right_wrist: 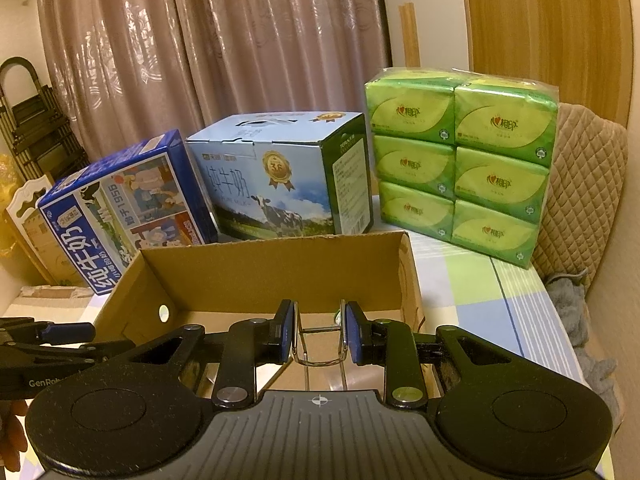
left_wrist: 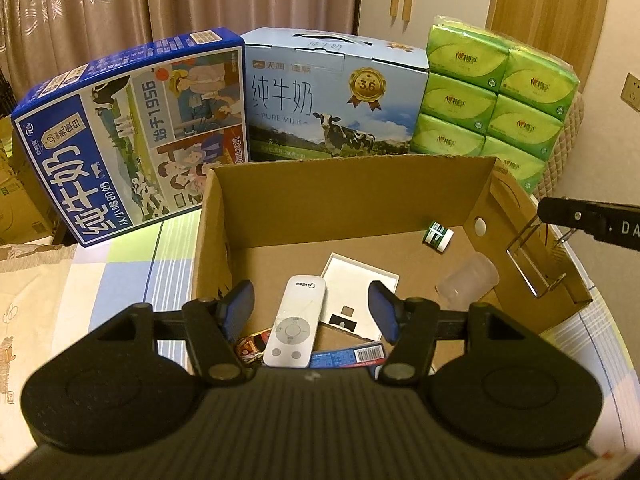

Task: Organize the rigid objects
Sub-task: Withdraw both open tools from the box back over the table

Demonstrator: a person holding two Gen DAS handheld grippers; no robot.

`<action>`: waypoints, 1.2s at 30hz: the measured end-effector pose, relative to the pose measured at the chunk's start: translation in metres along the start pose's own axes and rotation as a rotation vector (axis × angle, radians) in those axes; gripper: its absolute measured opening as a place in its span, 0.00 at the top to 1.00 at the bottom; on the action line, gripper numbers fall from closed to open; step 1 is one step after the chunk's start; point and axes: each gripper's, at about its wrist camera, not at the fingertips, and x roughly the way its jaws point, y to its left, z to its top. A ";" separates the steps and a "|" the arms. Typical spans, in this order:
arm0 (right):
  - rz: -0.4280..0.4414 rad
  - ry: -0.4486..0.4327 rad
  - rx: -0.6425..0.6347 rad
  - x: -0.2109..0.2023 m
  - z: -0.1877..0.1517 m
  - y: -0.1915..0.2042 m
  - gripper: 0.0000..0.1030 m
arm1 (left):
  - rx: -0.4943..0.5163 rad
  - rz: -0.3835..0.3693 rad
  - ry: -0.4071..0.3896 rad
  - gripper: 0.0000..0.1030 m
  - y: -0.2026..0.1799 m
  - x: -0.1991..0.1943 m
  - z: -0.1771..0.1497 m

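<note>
In the lower middle of the left wrist view, the left tool is hanging over the near end of the cardboard box with its blue pads standing apart and pressing on nothing; the white remote is lying between and below them on the box floor, which I judge means it has just been set down there to be sorted. Its long axis is running from the lower centre of the frame up toward the far wall, button end nearest, leaning slightly right. Beside it a flat white card is lying level, and farther right a clear plastic cup is resting on its side against the right wall, with a small green-and-white bottle beyond it. At the right edge the right tool is squeezing a wire-framed clear stand from both sides above the box's rim, probably carrying it in next; the frame's length is reaching forward along the pads. Behind the box, on the checked worktop, two milk cartons and a tissue pack are standing as a backdrop.
</note>
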 end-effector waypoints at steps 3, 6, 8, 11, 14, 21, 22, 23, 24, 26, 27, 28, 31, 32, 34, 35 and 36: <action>0.001 0.000 -0.001 0.000 0.000 0.000 0.77 | -0.002 0.000 0.003 0.44 0.000 0.001 0.000; 0.001 0.001 -0.001 0.000 0.000 0.000 0.77 | -0.001 -0.003 0.003 0.44 0.001 0.001 -0.001; 0.000 0.000 0.000 0.000 0.000 0.000 0.77 | -0.001 -0.002 0.002 0.44 0.001 0.001 -0.001; -0.002 -0.002 0.003 0.001 0.001 0.001 0.77 | -0.004 0.000 0.003 0.44 0.001 0.001 -0.001; 0.012 -0.003 0.019 0.002 0.002 -0.001 0.77 | -0.006 0.002 0.001 0.40 0.001 0.000 -0.002; 0.009 -0.045 0.043 -0.005 0.002 -0.011 0.59 | -0.008 0.002 -0.006 0.34 0.000 -0.003 -0.007; 0.008 -0.045 0.045 -0.006 0.002 -0.012 0.59 | -0.009 0.002 -0.008 0.34 0.000 -0.004 -0.007; 0.006 -0.043 0.049 -0.008 0.000 -0.014 0.59 | -0.012 0.000 -0.009 0.33 0.000 -0.005 -0.008; 0.004 -0.039 0.050 -0.009 -0.002 -0.016 0.58 | -0.016 -0.002 -0.011 0.33 -0.001 -0.007 -0.009; 0.002 -0.033 0.051 -0.012 -0.006 -0.019 0.58 | -0.022 -0.004 -0.015 0.31 -0.002 -0.012 -0.011; 0.000 -0.030 0.056 -0.015 -0.008 -0.021 0.58 | -0.024 -0.004 -0.017 0.31 -0.003 -0.014 -0.012; 0.000 -0.028 0.060 -0.017 -0.010 -0.022 0.58 | -0.025 -0.005 -0.020 0.30 -0.004 -0.017 -0.014; -0.001 -0.023 0.068 -0.029 -0.019 -0.026 0.58 | -0.045 -0.007 -0.030 0.29 -0.005 -0.028 -0.019; 0.001 -0.020 0.070 -0.033 -0.023 -0.026 0.58 | -0.054 -0.007 -0.033 0.29 -0.006 -0.032 -0.020; 0.002 -0.011 0.071 -0.041 -0.029 -0.027 0.58 | -0.061 -0.007 -0.035 0.29 -0.007 -0.039 -0.024; 0.001 -0.010 0.072 -0.047 -0.033 -0.028 0.58 | -0.065 -0.006 -0.036 0.28 -0.008 -0.044 -0.026; 0.002 -0.008 0.071 -0.052 -0.036 -0.028 0.58 | -0.068 -0.006 -0.036 0.28 -0.009 -0.048 -0.028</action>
